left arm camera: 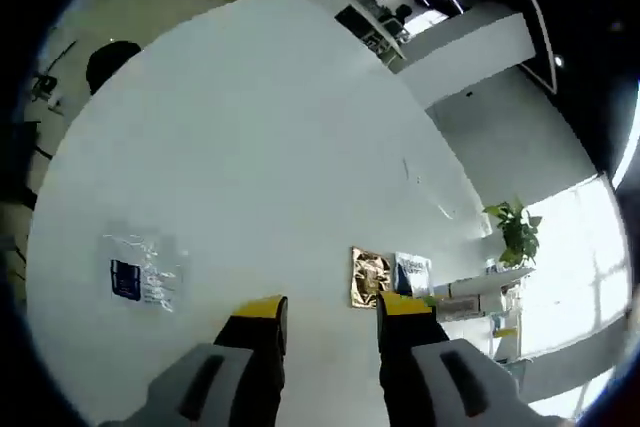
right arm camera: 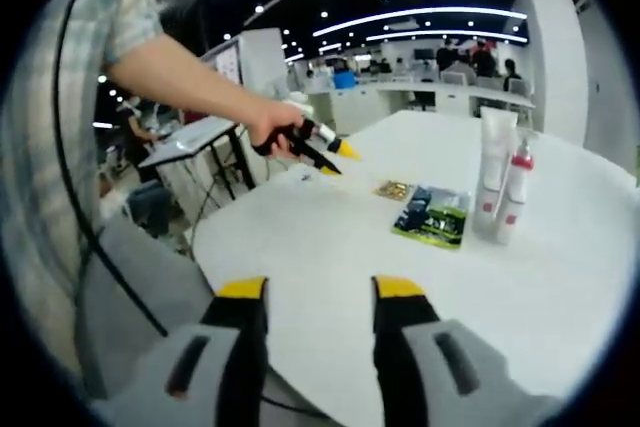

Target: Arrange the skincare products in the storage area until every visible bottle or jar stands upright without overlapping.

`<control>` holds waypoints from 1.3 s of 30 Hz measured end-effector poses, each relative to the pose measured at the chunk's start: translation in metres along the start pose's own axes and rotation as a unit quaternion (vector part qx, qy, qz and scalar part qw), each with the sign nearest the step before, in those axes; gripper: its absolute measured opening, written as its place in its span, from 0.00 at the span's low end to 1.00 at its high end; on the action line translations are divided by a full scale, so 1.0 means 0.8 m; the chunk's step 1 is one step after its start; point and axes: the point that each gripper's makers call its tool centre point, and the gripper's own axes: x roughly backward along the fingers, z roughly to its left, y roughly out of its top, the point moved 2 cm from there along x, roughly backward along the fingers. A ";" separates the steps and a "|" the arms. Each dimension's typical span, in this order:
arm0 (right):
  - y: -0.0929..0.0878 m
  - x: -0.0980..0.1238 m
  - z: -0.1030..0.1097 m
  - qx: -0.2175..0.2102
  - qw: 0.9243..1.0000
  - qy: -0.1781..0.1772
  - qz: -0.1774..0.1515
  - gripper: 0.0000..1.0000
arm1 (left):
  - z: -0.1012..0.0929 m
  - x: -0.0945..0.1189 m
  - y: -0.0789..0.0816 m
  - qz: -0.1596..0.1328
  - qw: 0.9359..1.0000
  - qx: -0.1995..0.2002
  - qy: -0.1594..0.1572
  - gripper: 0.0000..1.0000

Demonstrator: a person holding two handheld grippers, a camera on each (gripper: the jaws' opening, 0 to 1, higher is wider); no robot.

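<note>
In the right gripper view, a tall white tube [right arm camera: 495, 169] and a slim white bottle with a pink top [right arm camera: 514, 195] stand upright side by side on the white round table [right arm camera: 560, 287]. A blue-green sachet [right arm camera: 432, 215] and a gold sachet [right arm camera: 393, 189] lie flat to their left. My right gripper [right arm camera: 320, 289] is open and holds nothing, short of them. A hand holds my left gripper [right arm camera: 338, 160] open in the air over the table's far side. In the left gripper view, its yellow-tipped jaws [left arm camera: 333, 307] stand apart above the gold sachet [left arm camera: 369, 277], blue sachet [left arm camera: 412, 274] and white tube [left arm camera: 468, 299].
A clear packet with a blue label [left arm camera: 140, 279] lies alone on the table [left arm camera: 260, 147], left of the left jaws. A potted plant [left arm camera: 515, 232] stands beyond the table edge. Desks, chairs and people fill the office behind. The person's sleeve and a cable [right arm camera: 90, 197] hang at the left.
</note>
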 end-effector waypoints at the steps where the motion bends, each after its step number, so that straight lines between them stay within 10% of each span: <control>1: 0.000 0.000 0.000 0.001 1.000 0.000 0.000 0.39 | 0.012 0.003 0.004 -0.004 1.000 -0.010 0.022 0.44; 12: -0.002 -0.001 -0.003 0.002 1.000 -0.005 0.005 0.39 | 0.116 0.014 0.014 0.022 0.974 -0.112 0.196 0.67; 23: -0.006 -0.002 -0.005 0.003 1.000 -0.008 0.012 0.39 | 0.121 0.005 0.000 0.054 0.962 -0.144 0.224 0.60; 39: -0.004 -0.002 -0.005 0.005 1.000 -0.011 0.009 0.39 | 0.111 0.003 -0.008 0.057 0.965 -0.146 0.211 0.42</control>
